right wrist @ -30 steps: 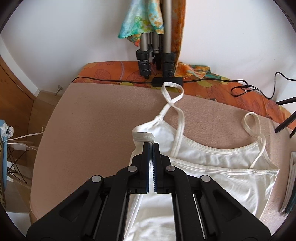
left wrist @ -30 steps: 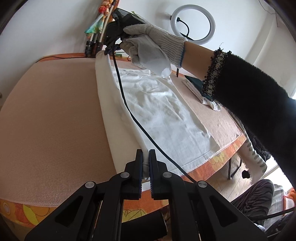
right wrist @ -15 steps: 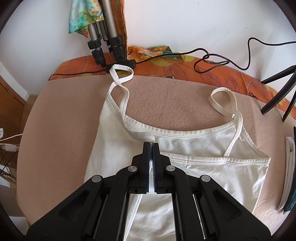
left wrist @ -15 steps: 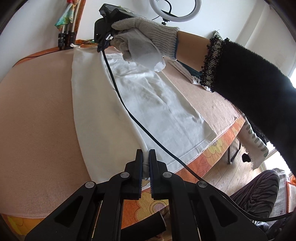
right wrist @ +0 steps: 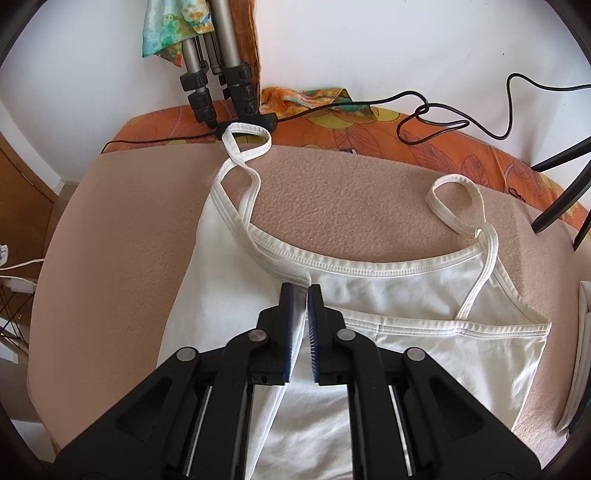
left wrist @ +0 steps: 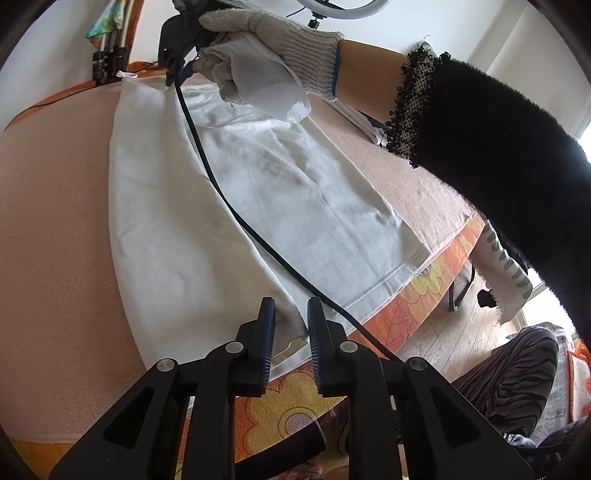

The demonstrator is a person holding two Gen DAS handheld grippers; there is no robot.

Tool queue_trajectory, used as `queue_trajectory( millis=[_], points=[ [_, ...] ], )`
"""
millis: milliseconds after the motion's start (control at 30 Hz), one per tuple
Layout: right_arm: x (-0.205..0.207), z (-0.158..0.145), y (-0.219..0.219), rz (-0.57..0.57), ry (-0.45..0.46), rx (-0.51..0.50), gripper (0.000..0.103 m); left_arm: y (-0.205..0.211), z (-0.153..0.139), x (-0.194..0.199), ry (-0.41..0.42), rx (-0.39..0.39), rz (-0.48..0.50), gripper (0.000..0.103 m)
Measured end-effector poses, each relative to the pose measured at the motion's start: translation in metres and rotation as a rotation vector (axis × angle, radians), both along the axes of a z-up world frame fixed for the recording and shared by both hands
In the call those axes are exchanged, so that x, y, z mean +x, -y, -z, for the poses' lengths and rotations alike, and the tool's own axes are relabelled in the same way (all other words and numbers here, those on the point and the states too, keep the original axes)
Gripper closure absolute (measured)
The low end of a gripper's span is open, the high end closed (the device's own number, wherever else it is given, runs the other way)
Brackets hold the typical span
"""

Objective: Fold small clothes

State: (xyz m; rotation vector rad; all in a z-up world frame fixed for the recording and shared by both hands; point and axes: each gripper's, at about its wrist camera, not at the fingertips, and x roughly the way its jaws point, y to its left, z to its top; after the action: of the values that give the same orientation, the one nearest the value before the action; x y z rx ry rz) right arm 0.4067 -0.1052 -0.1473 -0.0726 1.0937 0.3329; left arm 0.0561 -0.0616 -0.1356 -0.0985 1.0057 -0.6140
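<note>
Both my grippers are letting go of the white camisole [right wrist: 388,295] on the pink blanket [right wrist: 122,236].

My left gripper [left wrist: 290,314] is opening, the folded hem edge loose between its parted jaws; my right gripper [right wrist: 307,295] is opening too, the folded neckline edge in its narrow gap. A black cable [left wrist: 236,214] trails across the top from my gloved right hand [left wrist: 266,55], tilted down at the far end. Tripod legs [right wrist: 218,74] stand beyond the straps, folded cloth [right wrist: 580,354] lies right.

A home room: blanket-covered table [right wrist: 110,229], floral orange tablecloth [right wrist: 443,155], tripod [right wrist: 221,74], ring light [left wrist: 343,7], wooden floor [left wrist: 436,325].
</note>
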Motion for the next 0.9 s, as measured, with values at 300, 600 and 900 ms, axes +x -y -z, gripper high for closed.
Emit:
queue_trajectory(
  millis=[300, 600, 900],
  points=[
    [-0.043, -0.061, 0.058, 0.021, 0.134, 0.144, 0.043, 0.007, -0.022, -0.018, 0.118, 0.031, 0.012, 0.053],
    [-0.096, -0.102, 0.153, 0.062, 0.192, 0.200, 0.043, 0.032, -0.035, -0.033, 0.243, 0.051, 0.036, 0.053],
    [-0.118, -0.105, 0.245, 0.138, 0.192, 0.211, 0.043, 0.096, -0.028, -0.042, 0.273, 0.053, 0.138, 0.053]
  ],
)
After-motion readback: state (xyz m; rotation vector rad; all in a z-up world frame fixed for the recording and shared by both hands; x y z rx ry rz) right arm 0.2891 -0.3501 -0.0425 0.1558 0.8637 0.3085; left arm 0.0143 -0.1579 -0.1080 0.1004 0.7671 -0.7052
